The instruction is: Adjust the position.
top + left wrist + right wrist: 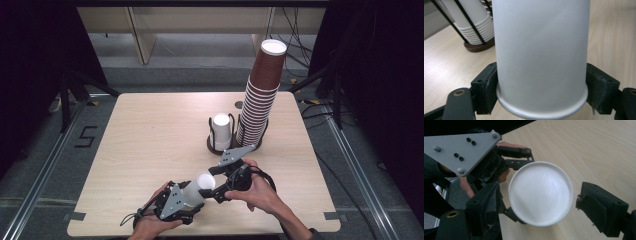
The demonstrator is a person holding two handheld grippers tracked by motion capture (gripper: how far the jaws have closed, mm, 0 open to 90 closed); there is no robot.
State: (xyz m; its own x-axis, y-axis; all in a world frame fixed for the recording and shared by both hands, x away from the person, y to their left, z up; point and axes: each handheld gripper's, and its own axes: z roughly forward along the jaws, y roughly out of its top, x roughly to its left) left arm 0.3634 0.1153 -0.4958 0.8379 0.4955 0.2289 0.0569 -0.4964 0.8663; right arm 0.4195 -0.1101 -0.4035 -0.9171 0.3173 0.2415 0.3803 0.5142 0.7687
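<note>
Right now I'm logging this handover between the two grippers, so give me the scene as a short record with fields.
held item: white paper cup, lying on its side, base toward the right gripper
left gripper: shut on the cup near its rim
right gripper: open, pads apart from the cup's base
rack: holds a short stack of white cups and a tall stack of brown cups
surface: wooden table

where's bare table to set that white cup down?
Free: the table's whole left half, from the far edge to the left gripper clamping the white cup. Also the strip right of the brown cup stack. Crowded: around the cup holder and the open right gripper.
</note>
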